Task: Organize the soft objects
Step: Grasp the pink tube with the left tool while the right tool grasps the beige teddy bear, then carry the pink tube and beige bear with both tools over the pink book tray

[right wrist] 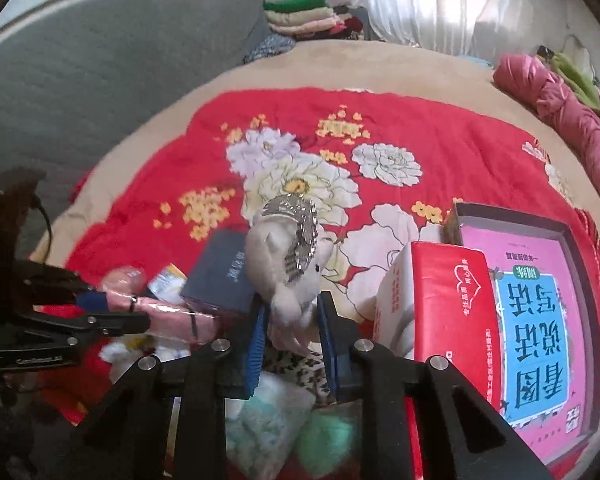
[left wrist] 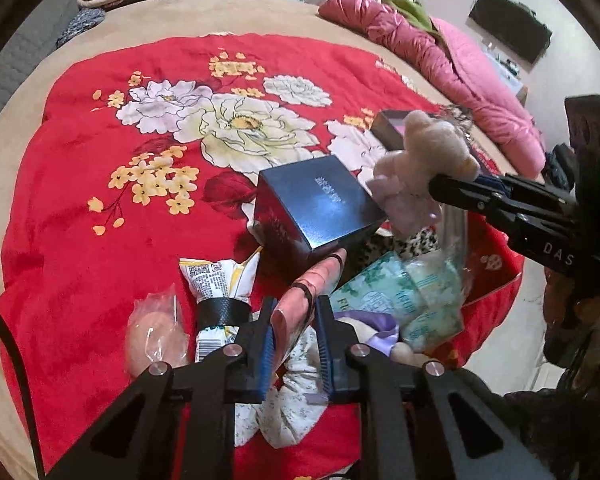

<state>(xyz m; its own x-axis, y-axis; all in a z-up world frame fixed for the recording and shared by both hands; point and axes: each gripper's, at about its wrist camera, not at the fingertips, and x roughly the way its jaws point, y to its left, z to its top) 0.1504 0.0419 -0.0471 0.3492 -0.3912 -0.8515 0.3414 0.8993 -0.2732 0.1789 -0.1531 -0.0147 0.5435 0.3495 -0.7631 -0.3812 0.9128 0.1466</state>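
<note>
My left gripper [left wrist: 296, 332] is shut on a pink rolled cloth [left wrist: 300, 300] bound with black bands; the roll sticks up between the blue pads [left wrist: 267, 336]. In the right wrist view the same roll [right wrist: 168, 314] shows at the left, with the left gripper [right wrist: 140, 322] on it. My right gripper [right wrist: 292, 320] is shut on a pale plush toy [right wrist: 284, 276] that has a metal watch [right wrist: 300, 232] draped over it. From the left wrist view the plush toy [left wrist: 420, 152] hangs off the right gripper [left wrist: 440, 186] above the pile.
A red floral blanket [left wrist: 100, 200] covers the bed. The pile holds a dark blue box [left wrist: 316, 208], a snack packet [left wrist: 216, 292], a bagged peach item [left wrist: 156, 332], a green tissue pack [left wrist: 404, 300] and a floral scrunchie [left wrist: 296, 400]. A red carton [right wrist: 448, 300] and boxed pink book [right wrist: 532, 320] lie right.
</note>
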